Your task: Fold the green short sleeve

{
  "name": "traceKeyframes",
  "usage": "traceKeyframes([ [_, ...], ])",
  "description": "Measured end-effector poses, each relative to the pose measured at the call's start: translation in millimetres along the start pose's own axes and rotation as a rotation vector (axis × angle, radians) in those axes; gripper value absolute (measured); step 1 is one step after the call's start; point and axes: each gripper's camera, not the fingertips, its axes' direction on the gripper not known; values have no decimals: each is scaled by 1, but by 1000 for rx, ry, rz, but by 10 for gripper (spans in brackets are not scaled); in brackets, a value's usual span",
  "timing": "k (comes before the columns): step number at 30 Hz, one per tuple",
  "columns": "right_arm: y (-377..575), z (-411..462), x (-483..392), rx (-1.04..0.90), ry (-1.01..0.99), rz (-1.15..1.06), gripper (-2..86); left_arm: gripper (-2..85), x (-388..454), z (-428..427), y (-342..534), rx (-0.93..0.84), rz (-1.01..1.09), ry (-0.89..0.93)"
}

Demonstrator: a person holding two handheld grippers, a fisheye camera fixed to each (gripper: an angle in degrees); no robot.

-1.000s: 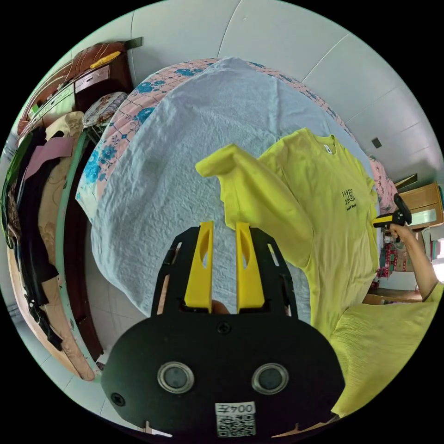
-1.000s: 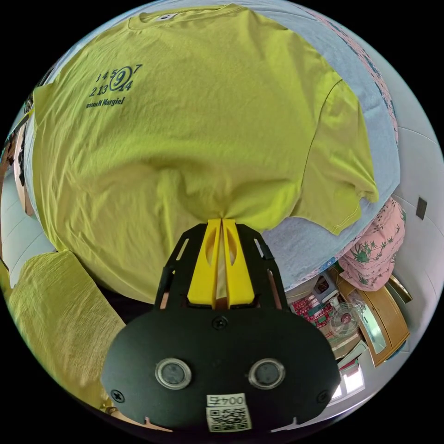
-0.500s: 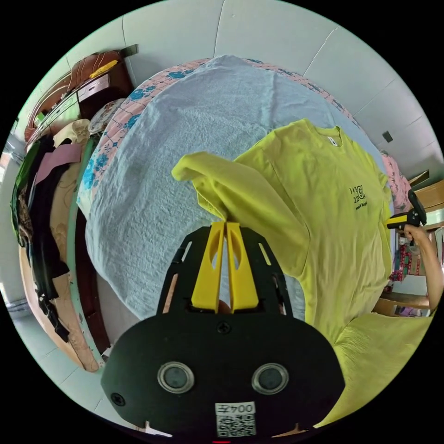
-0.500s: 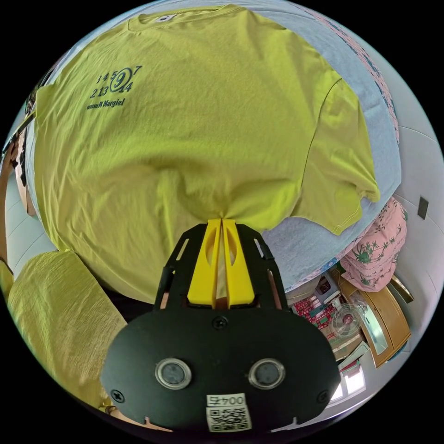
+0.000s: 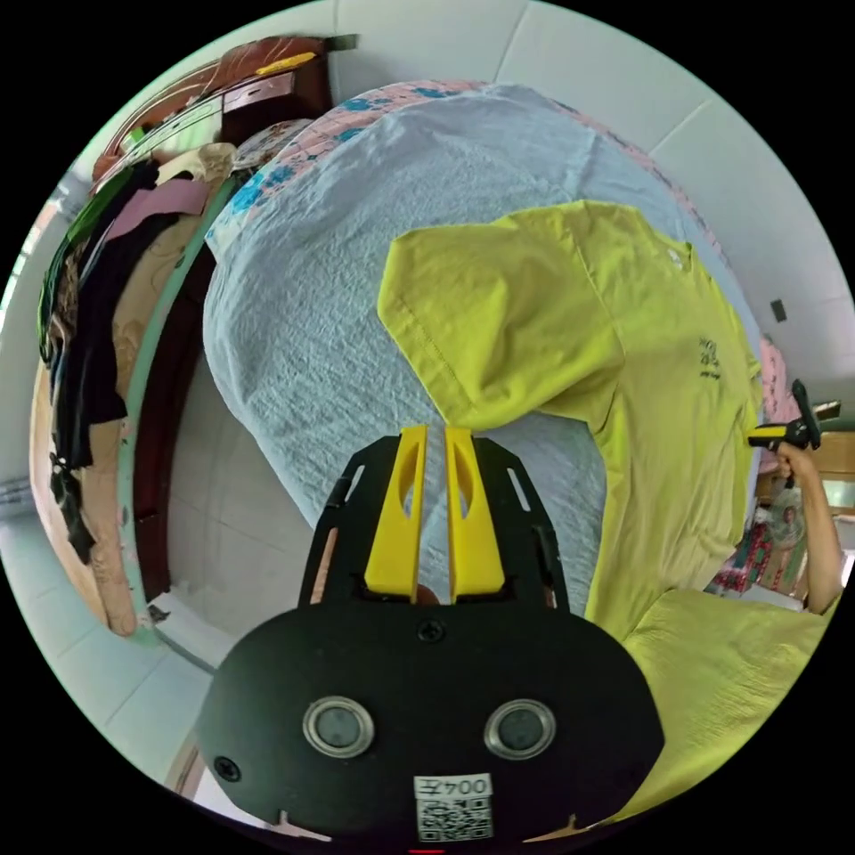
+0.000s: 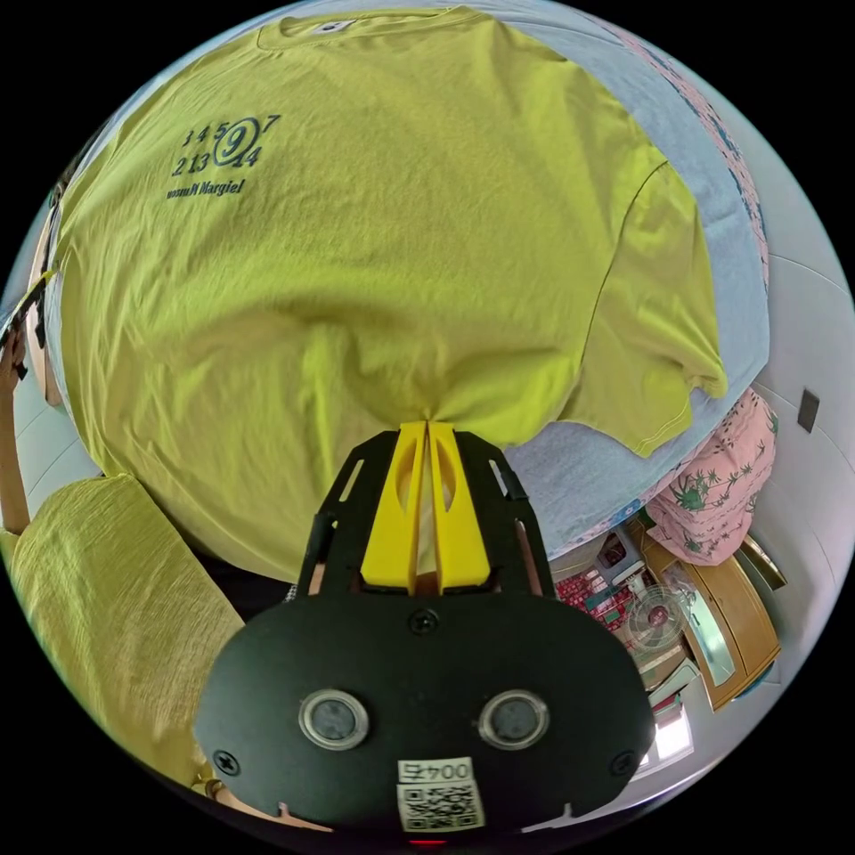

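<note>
— Green short sleeve [image 6: 374, 267] lies spread front-up on the bed [image 5: 356, 294], over its pale blue sheet. How do the jaws stand?

— Right gripper [image 6: 426, 426]: jaws pressed together on a pinch of the shirt's lower hem edge. Left gripper [image 5: 434, 430]: jaws a narrow slit apart with nothing between them, just short of the near sleeve [image 5: 499, 329], which lies flat on the sheet.

— Anything hard to make out?

— The shirt's hem is hidden behind the right gripper's body. Far off in the left gripper view, the right gripper is tiny at the shirt's far edge.

— And against half a second ago?

— The left jaws were clamped on that sleeve, holding it lifted and bunched; now it is released and spread. The right grip is unchanged.
</note>
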Motion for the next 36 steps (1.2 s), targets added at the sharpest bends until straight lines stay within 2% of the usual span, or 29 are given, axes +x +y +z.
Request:
traceKeyframes([
  [4,5,2,5,13,-12,10,-6,59,-31,-15,19,189,-62,99],
  [8,8,5,8,15,-15,10,-6,115,-40,-24,4,313,70,31],
  [12,11,6,9,17,-7,15,-6,122,-46,-14,-21,265,158,12],
  [15,14,7,10,22,0,18,-6,57,-43,-2,-32,176,244,69],
  [16,16,8,11,25,0,21,-6,37,-37,-5,-33,161,269,81],
  [19,19,8,13,34,-3,26,-6,25,-10,-45,-23,295,273,139],
  [22,22,9,15,37,-8,27,-6,36,55,-73,-2,363,418,214],
  [26,24,10,18,31,-13,25,-6,70,125,-53,28,296,581,292],
  [31,28,11,22,40,-22,31,-6,80,112,-30,69,292,508,342],
  [36,33,11,29,58,-55,43,-6,69,41,-19,83,307,324,173],
])
